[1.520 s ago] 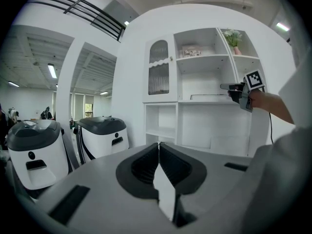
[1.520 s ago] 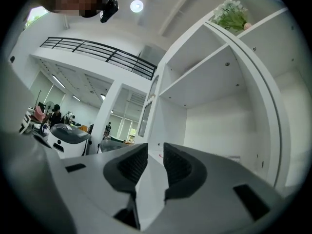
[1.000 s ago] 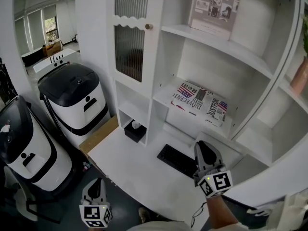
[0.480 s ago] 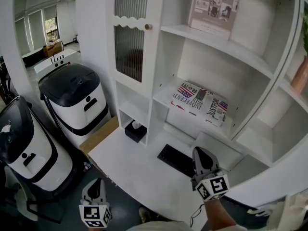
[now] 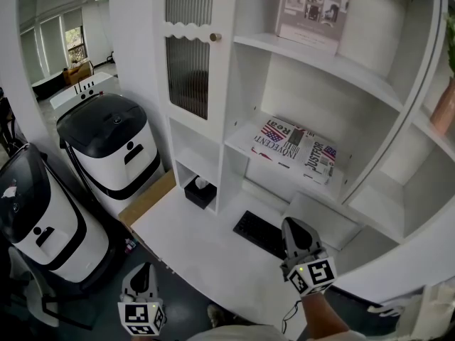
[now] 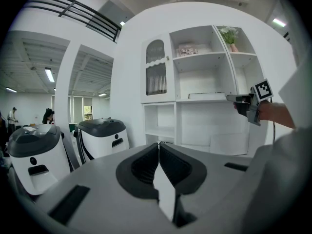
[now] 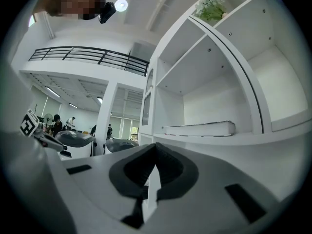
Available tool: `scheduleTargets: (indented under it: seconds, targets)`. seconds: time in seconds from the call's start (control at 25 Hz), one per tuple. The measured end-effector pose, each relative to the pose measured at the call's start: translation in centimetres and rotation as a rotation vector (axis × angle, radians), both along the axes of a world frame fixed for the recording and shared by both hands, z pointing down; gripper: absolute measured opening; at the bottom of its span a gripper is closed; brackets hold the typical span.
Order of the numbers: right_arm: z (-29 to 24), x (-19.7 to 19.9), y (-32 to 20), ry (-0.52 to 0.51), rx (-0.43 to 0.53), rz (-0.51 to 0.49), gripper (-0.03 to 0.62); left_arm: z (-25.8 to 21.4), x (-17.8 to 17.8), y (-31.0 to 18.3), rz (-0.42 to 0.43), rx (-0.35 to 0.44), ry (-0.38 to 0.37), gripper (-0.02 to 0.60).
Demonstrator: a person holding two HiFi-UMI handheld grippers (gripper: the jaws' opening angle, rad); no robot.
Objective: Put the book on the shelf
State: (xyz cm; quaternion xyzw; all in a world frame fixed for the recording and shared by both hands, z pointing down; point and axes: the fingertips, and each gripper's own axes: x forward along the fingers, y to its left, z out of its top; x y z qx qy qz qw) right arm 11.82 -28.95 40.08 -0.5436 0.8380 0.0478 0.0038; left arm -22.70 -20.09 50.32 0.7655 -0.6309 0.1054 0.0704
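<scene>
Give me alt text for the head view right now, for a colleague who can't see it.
A white book with flag-patterned cover lies flat on the middle shelf of a white shelving unit. Below it, the right gripper points toward the shelves, shut and empty, near a black keyboard; the left gripper hangs low near two black-and-white machines.

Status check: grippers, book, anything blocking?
Left gripper and right gripper both shut, empty. Book lying flat on shelf. Nothing blocking it.

L gripper (image 5: 142, 278) held low, jaws shut — empty, R gripper (image 5: 296, 230) further fwd, shut, empty
</scene>
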Motion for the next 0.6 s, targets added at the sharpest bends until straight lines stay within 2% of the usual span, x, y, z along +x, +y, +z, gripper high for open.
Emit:
scheduleTargets:
  seconds: [0.6]
  targets:
    - [-0.06, -0.13, -0.40, 0.029, 0.005, -0.022, 0.003, 0.09, 0.48, -0.05, -0.002, -0.001, -0.003, 0.012]
